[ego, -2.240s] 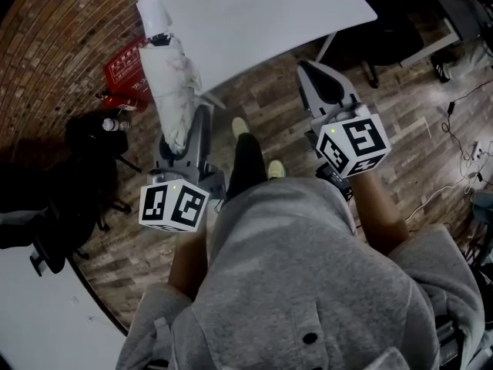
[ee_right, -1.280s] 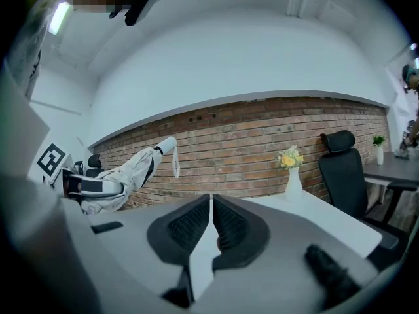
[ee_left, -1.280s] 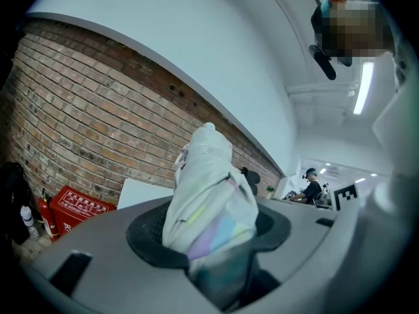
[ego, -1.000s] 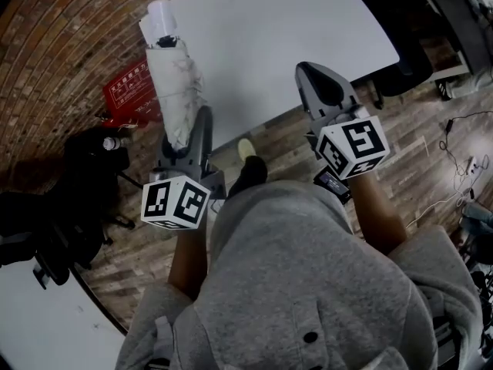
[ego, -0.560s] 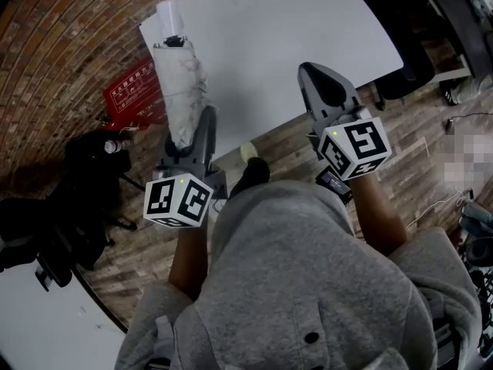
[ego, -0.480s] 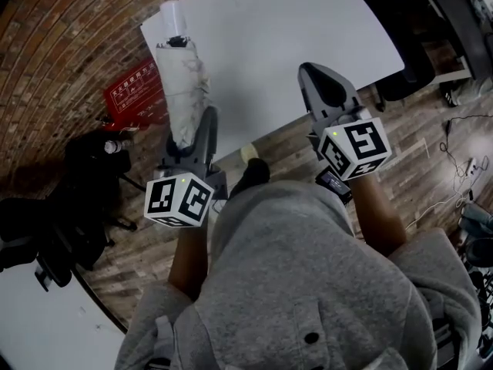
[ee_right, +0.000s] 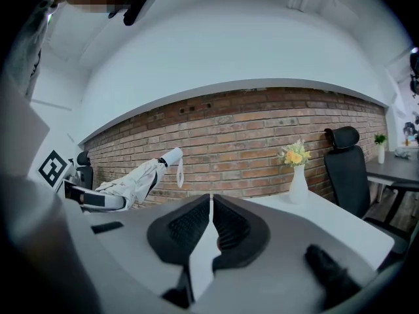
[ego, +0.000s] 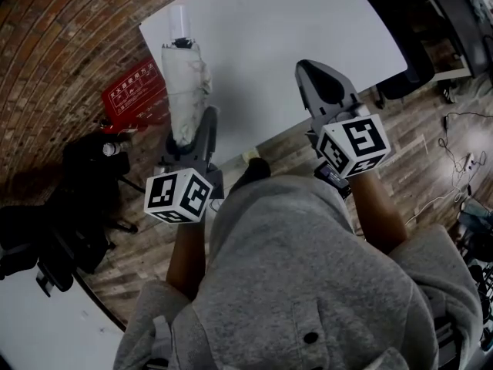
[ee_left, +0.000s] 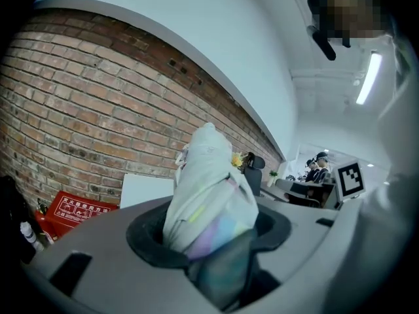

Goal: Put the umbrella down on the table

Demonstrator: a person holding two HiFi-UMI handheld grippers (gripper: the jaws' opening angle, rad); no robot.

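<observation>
- Two grippers show in the head view, each with a marker cube at its rear, both pointing toward 12 o'clock over the near edge of the white counter (ego: 293, 21).
- The left gripper (ego: 191, 126) pinches a folded pale umbrella (ego: 185, 83) by its lower end. In the left gripper view its jaws sit spread around the bundled cloth, which fills the gap between them (ee_left: 209, 234).
- From that grip the umbrella (ee_left: 206, 182) runs straight on toward 12 o'clock, and its white handle (ego: 178, 20) lies over the counter's corner at 10 o'clock in the head view.
- In the right gripper view the umbrella (ee_right: 131, 178) sits at 9 o'clock and slants upward. Its handle is raised against the brick wall (ee_right: 262, 136), and a strap (ee_right: 180, 175) hangs free from it, so it does not lie on the counter.
- The right gripper (ego: 312, 72) is at 1 o'clock of the left one and well apart from the umbrella. Its jaws are pressed together with nothing between them (ee_right: 211, 205).
- Beyond it on the counter, at 2 o'clock in the right gripper view, stands a white vase (ee_right: 298, 182) of yellow flowers, with a black chair (ee_right: 344, 169) further toward 3 o'clock.
- A red sign (ego: 131, 91) leans at the foot of the wall, at 9 o'clock of the umbrella in the head view.
</observation>
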